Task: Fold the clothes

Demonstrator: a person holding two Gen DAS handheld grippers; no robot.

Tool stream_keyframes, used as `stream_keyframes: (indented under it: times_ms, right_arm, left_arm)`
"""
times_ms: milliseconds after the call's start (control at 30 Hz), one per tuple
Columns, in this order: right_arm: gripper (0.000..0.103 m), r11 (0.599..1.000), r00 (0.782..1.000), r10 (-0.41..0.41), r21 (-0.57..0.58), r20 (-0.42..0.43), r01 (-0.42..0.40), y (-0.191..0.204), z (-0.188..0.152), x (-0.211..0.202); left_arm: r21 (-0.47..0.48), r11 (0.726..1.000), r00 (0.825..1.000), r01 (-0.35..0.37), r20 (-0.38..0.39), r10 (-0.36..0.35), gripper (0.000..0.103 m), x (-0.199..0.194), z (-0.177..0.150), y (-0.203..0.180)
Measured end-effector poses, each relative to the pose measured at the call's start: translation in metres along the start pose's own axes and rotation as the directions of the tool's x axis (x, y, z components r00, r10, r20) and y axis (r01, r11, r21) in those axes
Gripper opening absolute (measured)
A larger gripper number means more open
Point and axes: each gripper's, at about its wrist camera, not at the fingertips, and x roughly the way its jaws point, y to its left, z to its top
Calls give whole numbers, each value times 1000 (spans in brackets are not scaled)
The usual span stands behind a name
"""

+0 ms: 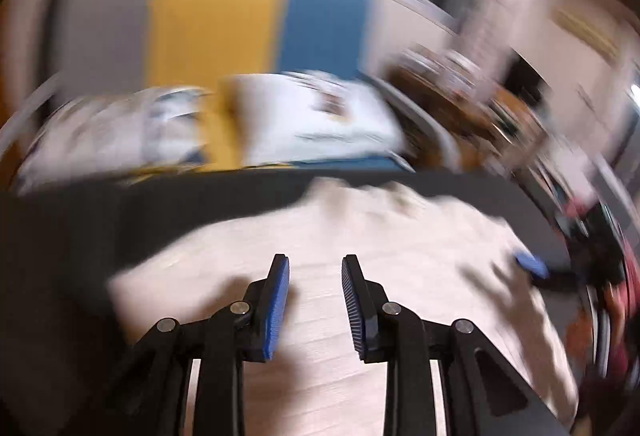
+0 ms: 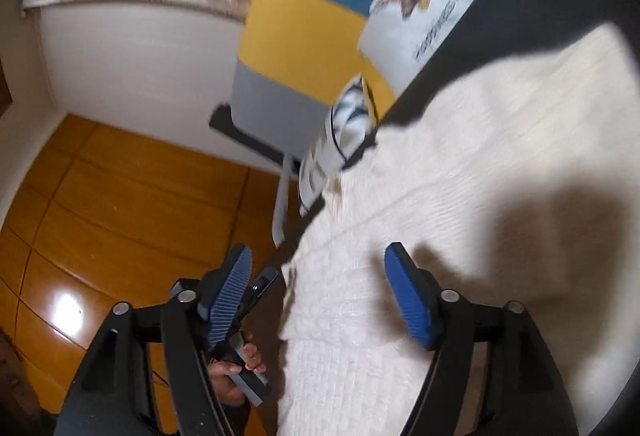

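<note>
1. A dark counter (image 1: 72, 236) carries a cream knitted garment (image 1: 360, 248), spread flat across its near part.
2. The left tool (image 1: 315, 268) hovers over the garment, jaws apart, gripping nothing.
3. The right tool (image 2: 318, 260) stands spread wide at the garment's left edge, empty.

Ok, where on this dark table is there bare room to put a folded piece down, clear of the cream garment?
Bare dark table shows to the left of the cream garment and in a strip behind it, up to the white printed items at the far edge. The middle and right are covered by the garment, with the right gripper at its right edge. The left gripper hangs over it, jaws apart.
</note>
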Motion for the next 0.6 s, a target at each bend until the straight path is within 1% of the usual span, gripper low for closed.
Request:
stream_keyframes:
  times_ms: [33, 67, 133, 200, 300, 400, 467, 567, 600]
  right_arm:
    - [78, 1000, 1000, -11, 10, 20, 11, -3, 0, -10]
    - [82, 999, 999, -21, 28, 37, 20, -7, 0, -21]
    - [83, 995, 996, -45, 91, 73, 38, -19, -3, -33]
    - [83, 992, 993, -60, 115, 104, 48, -26, -5, -42]
    - [83, 991, 988, -77, 121, 137, 60, -33, -5, -47]
    - [83, 989, 981, -117, 106, 157, 101, -32, -3, -42]
    - [81, 985, 972, -143, 120, 189, 122, -33, -4, -46]
    - [81, 978, 946, -196, 125, 258, 169, -32, -6, -59]
    - [81, 978, 946, -197, 122, 258, 171, -32, -5, -58]
  left_arm:
    - [53, 998, 1000, 28, -12, -27, 27, 8, 5, -12]
    - [85, 995, 998, 52, -23, -51, 27, 14, 9, -20]
    - [143, 984, 994, 106, -50, -100, 27, 29, 19, -37]
    - [183, 970, 985, 162, -96, -146, 27, 46, 29, -52]
    - [231, 955, 975, 185, -165, -149, 27, 70, 26, -69]
    - [264, 944, 969, 196, -198, -145, 27, 84, 22, -76]
    - [279, 935, 965, 218, -206, -163, 27, 87, 20, -80]
    - [319, 920, 960, 227, -230, -158, 27, 96, 20, -89]
    - [331, 915, 959, 231, -238, -156, 27, 99, 20, -91]
